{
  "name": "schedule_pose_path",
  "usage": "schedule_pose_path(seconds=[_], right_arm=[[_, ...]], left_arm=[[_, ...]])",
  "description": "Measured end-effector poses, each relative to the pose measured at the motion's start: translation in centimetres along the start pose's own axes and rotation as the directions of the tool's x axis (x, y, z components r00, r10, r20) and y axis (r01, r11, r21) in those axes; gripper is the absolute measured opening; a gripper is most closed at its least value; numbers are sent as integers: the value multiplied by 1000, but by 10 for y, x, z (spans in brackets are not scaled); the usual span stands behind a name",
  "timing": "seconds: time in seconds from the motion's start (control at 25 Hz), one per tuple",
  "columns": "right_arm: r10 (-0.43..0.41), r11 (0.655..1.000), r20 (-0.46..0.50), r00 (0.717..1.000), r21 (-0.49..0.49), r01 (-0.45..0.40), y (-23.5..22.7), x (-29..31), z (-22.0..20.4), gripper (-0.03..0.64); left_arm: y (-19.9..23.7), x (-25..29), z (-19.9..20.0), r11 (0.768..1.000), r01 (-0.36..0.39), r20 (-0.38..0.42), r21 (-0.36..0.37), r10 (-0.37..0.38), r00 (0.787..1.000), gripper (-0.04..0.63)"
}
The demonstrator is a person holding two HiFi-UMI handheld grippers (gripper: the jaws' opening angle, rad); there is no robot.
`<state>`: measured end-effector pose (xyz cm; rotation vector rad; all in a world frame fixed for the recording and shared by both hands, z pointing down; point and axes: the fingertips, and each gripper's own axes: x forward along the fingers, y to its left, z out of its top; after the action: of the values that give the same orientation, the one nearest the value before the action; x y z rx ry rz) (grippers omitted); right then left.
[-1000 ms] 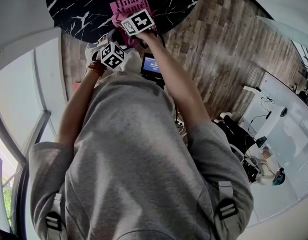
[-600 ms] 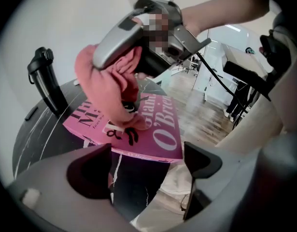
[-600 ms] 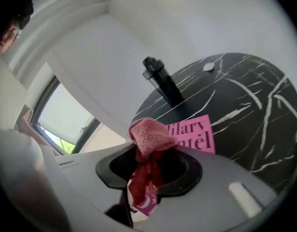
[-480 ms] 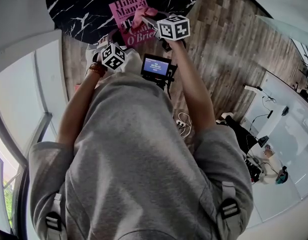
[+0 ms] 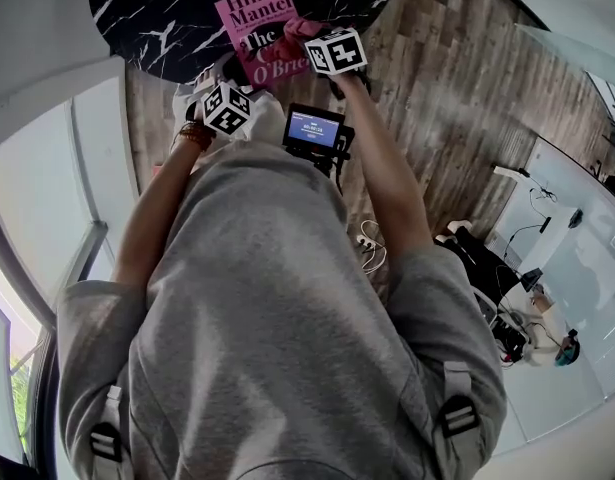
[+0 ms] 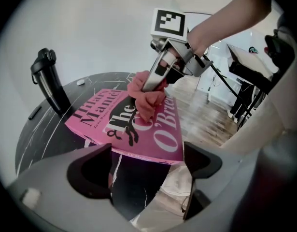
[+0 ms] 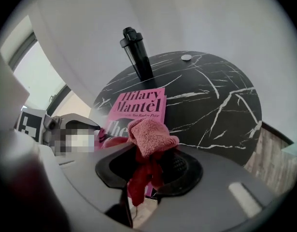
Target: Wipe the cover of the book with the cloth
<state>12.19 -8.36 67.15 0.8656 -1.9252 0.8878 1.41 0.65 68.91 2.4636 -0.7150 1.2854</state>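
A pink book (image 5: 255, 20) lies on the round black marble table (image 5: 157, 13); its cover (image 6: 131, 122) faces up with large white and black lettering. My right gripper (image 7: 148, 166) is shut on a reddish-pink cloth (image 7: 147, 135) and presses the cloth (image 6: 147, 103) onto the middle-right of the cover. In the head view the cloth (image 5: 299, 30) sits at the book's right edge, just ahead of the right gripper's marker cube. My left gripper (image 6: 147, 162) is open and holds nothing. It sits just short of the book's near edge, over the table's rim.
A black bottle (image 7: 136, 54) stands upright on the table behind the book, also seen as the bottle (image 6: 50, 83) at the far left. A small white disc (image 7: 186, 57) lies near the far rim. Wooden floor (image 5: 437, 98) surrounds the table. A small screen (image 5: 313, 128) hangs on the person's chest.
The right gripper has dragged the cloth from the middle of the cover rightwards to the book's right side. The left gripper has hardly moved.
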Motion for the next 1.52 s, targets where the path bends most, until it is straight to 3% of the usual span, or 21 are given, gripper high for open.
schedule_pose_path(seconds=[0.4,0.72,1.12,1.52], right_arm=[[-51,997,-17,999,-54,50,3,-1,0,137],[-96,967,-30,995,-242,86,21,0,0,124],[1,948,-77,997,-316,-25,61,12,-4,124],[49,920,-104,993,-382,-85,95,21,-9,129]], left_arm=[[0,1,0,1000,-2,-1,-7,2,1000,469],[2,3,-1,1000,-6,5,-10,6,1000,469],[1,3,-1,1000,-6,4,-15,6,1000,469],[1,4,-2,1000,-7,3,-16,7,1000,469]])
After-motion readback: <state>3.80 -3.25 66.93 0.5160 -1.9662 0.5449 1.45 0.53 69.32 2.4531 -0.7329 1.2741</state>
